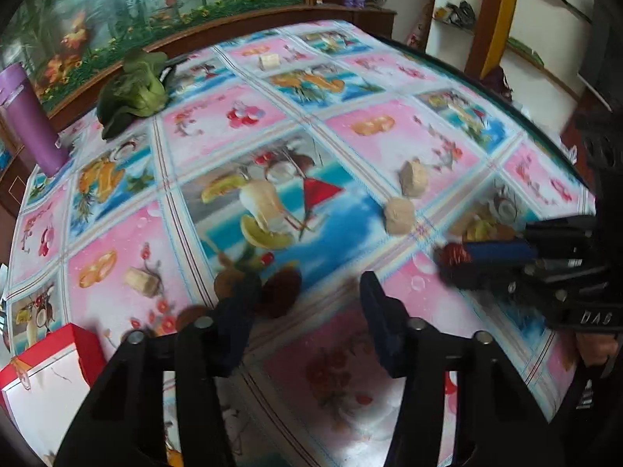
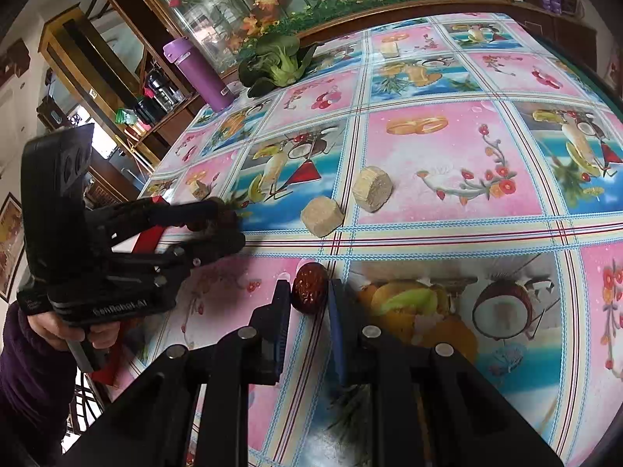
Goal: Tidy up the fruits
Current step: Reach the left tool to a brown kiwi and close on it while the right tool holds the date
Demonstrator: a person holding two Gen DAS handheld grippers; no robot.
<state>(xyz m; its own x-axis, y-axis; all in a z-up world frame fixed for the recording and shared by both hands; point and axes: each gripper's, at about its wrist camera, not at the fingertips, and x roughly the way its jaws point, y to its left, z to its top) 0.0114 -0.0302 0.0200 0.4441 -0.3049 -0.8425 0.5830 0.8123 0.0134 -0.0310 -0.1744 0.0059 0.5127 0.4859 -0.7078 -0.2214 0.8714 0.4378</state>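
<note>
Right gripper clamps a red date at lower centre.
Left gripper, jaws apart, reaches level from frame left, hand gripping its handle.

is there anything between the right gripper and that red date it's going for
Nothing visible. The red date already sits between the right gripper's fingers, with bare tablecloth around it. The two beige blocks lie farther away, beyond the date.
</note>
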